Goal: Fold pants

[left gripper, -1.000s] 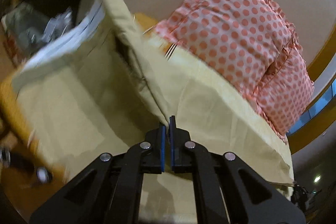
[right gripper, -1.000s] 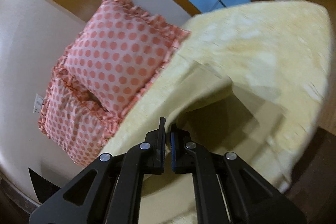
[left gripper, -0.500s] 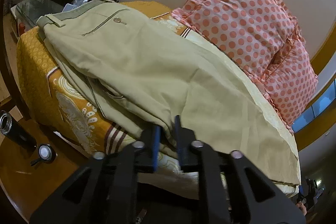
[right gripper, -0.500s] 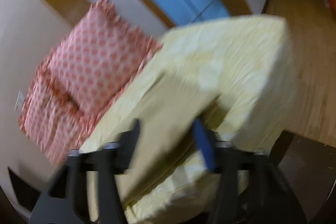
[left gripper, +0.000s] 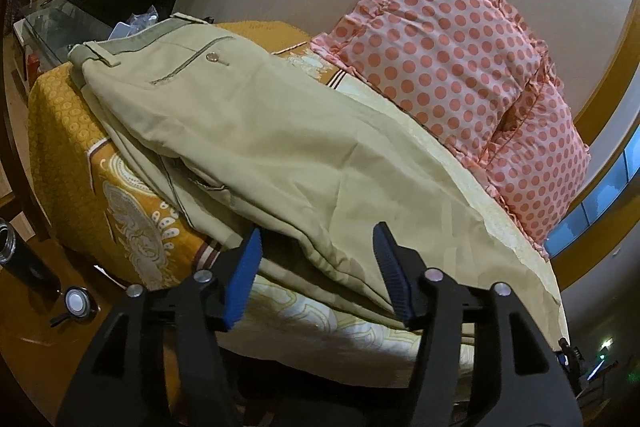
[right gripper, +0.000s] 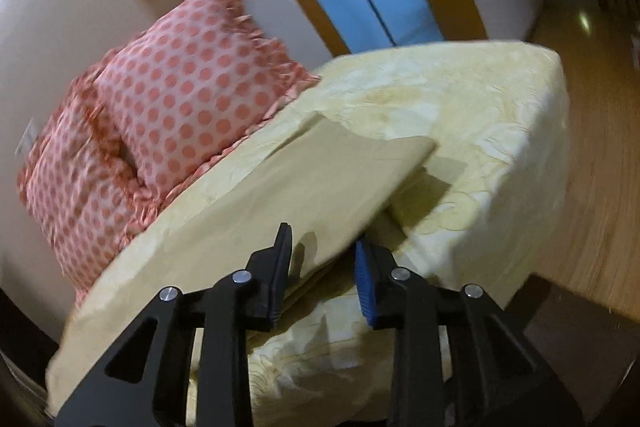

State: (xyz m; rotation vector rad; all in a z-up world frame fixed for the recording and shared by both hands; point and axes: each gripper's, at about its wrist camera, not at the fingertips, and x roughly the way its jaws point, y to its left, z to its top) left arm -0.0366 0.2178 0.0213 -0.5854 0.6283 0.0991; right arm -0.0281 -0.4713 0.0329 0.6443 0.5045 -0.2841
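Note:
Beige pants [left gripper: 256,131] lie spread along the bed, waistband and buttoned back pocket at the far left, legs running right. My left gripper [left gripper: 318,247] is open and empty at the near edge of the pants, its blue-padded jaws on either side of the fabric's edge. In the right wrist view the leg end of the pants [right gripper: 320,179] lies flat on the pale yellow bedspread. My right gripper [right gripper: 324,251] is open and empty just before the leg's near edge.
Two pink polka-dot pillows [left gripper: 452,43] lean on the wall behind the bed; they also show in the right wrist view [right gripper: 172,107]. An orange patterned bedcover [left gripper: 76,147] hangs at the left. A dark cylinder [left gripper: 16,255] stands on the wooden floor. The bed corner [right gripper: 548,99] drops off at the right.
Both grippers were shut on the lifted pants. They have laid the pants down on the bed, opened, and pulled back slightly.

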